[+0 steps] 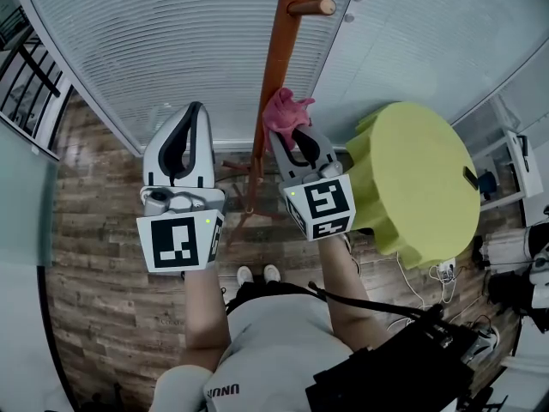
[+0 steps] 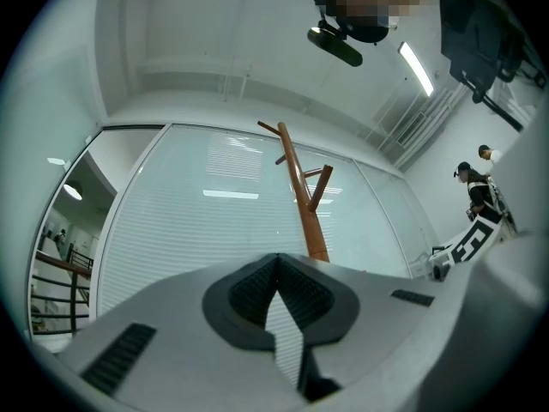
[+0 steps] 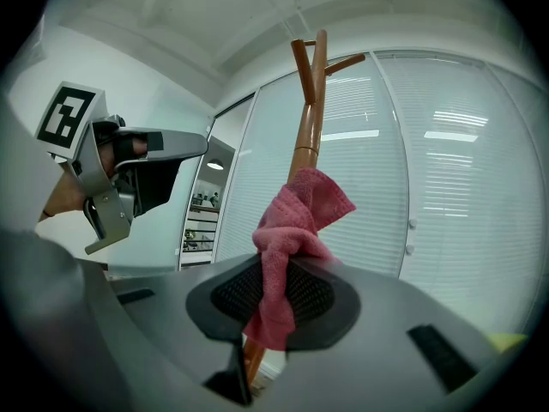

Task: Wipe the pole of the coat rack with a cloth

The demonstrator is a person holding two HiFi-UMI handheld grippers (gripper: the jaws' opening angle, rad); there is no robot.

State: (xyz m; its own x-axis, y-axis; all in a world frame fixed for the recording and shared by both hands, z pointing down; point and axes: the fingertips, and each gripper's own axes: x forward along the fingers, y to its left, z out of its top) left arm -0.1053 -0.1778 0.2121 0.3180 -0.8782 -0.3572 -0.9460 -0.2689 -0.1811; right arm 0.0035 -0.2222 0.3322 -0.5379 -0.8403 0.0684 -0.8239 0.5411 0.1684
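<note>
Currently your right gripper (image 3: 273,292) is pinching the pink cloth (image 3: 298,217): both pads are closed on its middle, a bunched end sticks up past the tips and a short tail hangs below. In the head view the cloth sits right up against the right side of the coat rack pole (image 1: 276,58), about mid-height, below the short peg (image 1: 310,8); the right gripper view has the wad overlapping the pole too. Your left gripper (image 2: 276,269) has its tongs pressed together at the tips with nothing between them. It's held just left of the pole, not touching it, level with the right one. The pole stands in front of the frosted glass wall (image 1: 154,41) on the wood floor (image 1: 94,256). A lime-green round table (image 1: 429,187) sits to your right, near the right gripper.
</note>
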